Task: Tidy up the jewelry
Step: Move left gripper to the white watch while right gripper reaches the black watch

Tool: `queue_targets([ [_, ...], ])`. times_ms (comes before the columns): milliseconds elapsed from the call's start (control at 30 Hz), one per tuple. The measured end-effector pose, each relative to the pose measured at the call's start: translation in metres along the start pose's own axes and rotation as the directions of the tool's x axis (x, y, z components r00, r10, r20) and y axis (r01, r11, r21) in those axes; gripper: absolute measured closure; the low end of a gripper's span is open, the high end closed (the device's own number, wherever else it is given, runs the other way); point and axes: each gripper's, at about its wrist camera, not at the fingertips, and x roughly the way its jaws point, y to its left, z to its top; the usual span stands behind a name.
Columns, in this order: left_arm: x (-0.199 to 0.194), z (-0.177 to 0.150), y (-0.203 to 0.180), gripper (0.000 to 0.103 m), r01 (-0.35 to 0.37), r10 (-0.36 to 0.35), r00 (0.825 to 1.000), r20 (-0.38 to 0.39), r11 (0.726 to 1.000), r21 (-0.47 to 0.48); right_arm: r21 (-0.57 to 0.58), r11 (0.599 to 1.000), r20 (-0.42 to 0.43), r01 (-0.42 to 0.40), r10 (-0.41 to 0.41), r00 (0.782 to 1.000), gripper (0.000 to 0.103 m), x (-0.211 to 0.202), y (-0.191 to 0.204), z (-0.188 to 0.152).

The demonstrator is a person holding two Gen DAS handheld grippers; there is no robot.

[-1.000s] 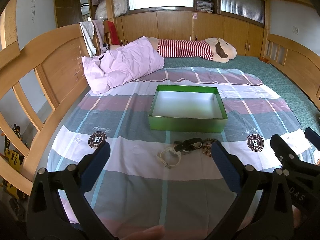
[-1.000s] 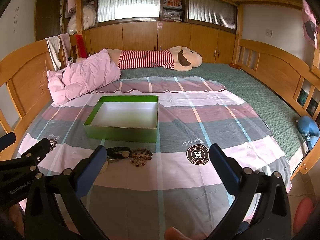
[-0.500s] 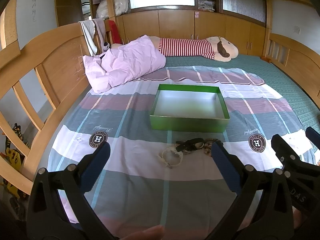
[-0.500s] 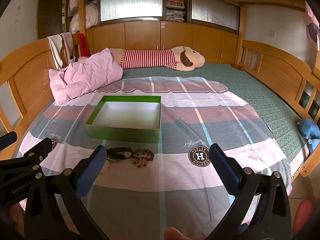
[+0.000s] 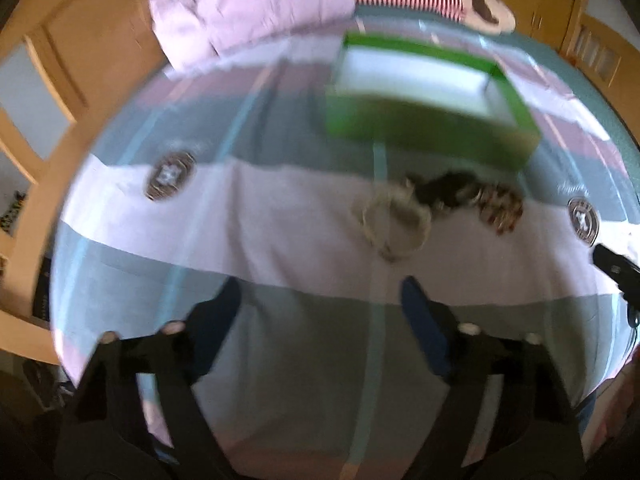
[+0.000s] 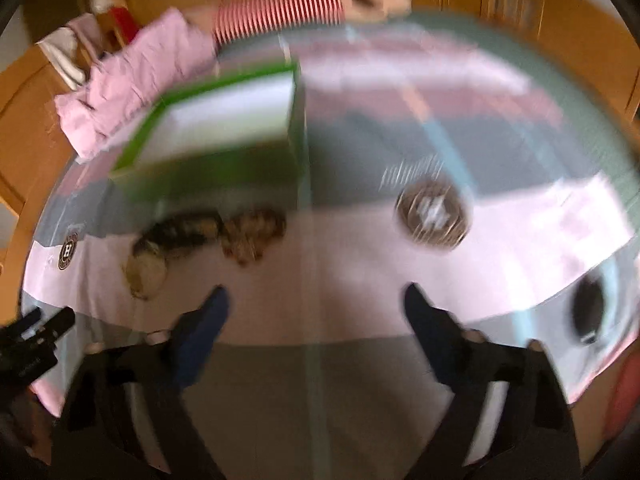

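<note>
Both views are smeared with motion blur, so I go by rough shapes only.

Landmark: the green box, open-topped, pale inside, nothing in it that I can make out. It sits on the striped bedsheet.

The jewelry lies in a short row on the sheet just in front of the box's near wall, not touching it as far as I can tell. Nearest my left side is a pale bracelet; next to it, closer to the box, a dark strap piece; then a brown beaded bracelet. They look bunched, ends meeting or overlapping; blur hides which.

Left gripper: released, nothing between the fingers, jaws have just been closing partway. It is on the near side of the jewelry from the box, angled down at the pale bracelet. I judge the narrower gap suits a small, thin target.

Right gripper: also released and empty, jaws have just been closing partway, aimed down on the near side of the row; the beaded bracelet is its closest piece.

The box mouth faces up and close by, presumably so each drop is a short carry. No piece is in it yet.
</note>
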Motion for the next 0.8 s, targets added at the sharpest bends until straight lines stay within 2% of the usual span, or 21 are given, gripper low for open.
queue_targets([
  [67,0.017,0.006,0.000,0.047,0.019,-0.019,0.999,-0.032,1.000,-0.009,-0.004,1.000,-0.032,0.013,-0.013,0.999,0.052,0.023,0.004,0.006],
  [167,0.026,0.028,-0.006,0.046,0.064,-0.065,0.997,-0.034,0.998,-0.028,-0.002,1.000,-0.036,0.029,-0.030,0.999,0.053,0.035,0.010,0.014],
  [267,0.024,0.051,-0.025,0.018,0.106,-0.105,0.994,-0.011,0.994,0.011,0.034,0.999,-0.023,0.032,-0.031,0.999,0.052,0.031,0.008,0.017],
  [367,0.030,0.074,-0.053,0.016,0.106,-0.109,0.994,0.025,0.991,0.082,0.030,0.999,-0.028,0.027,-0.026,0.999,0.051,0.026,0.002,0.010],
  [500,0.054,0.091,-0.086,0.017,0.092,-0.093,0.996,-0.005,0.981,0.172,0.041,0.998,-0.059,0.043,-0.041,0.997,0.051,0.030,-0.016,-0.001],
  [533,0.059,0.091,-0.091,0.020,0.082,-0.080,0.997,-0.017,0.979,0.189,0.049,0.998,-0.065,0.048,-0.045,0.997,0.051,0.031,-0.021,-0.003],
  [567,0.067,0.091,-0.097,0.032,0.066,-0.059,0.998,-0.038,0.975,0.211,0.054,0.997,-0.069,0.055,-0.051,0.996,0.051,0.031,-0.025,-0.004],
  [600,0.075,0.089,-0.100,0.051,0.057,-0.045,0.997,-0.059,0.974,0.221,0.059,0.996,-0.068,0.060,-0.056,0.996,0.051,0.030,-0.030,-0.006],
  [633,0.079,0.087,-0.099,0.059,0.063,-0.047,0.996,-0.080,0.974,0.217,0.061,0.996,-0.066,0.065,-0.061,0.996,0.051,0.028,-0.033,-0.006],
  [667,0.082,0.086,-0.096,0.063,0.090,-0.072,0.993,-0.098,0.977,0.195,0.062,0.996,-0.060,0.072,-0.068,0.996,0.051,0.026,-0.036,-0.006],
  [700,0.081,0.085,-0.091,0.073,0.108,-0.093,0.991,-0.092,0.979,0.174,0.062,0.995,-0.052,0.080,-0.077,0.996,0.051,0.023,-0.040,-0.006],
  [800,0.068,0.081,-0.078,0.083,0.145,-0.135,0.988,-0.072,0.977,0.154,0.066,0.994,-0.047,0.086,-0.083,0.995,0.051,0.022,-0.043,-0.003],
])
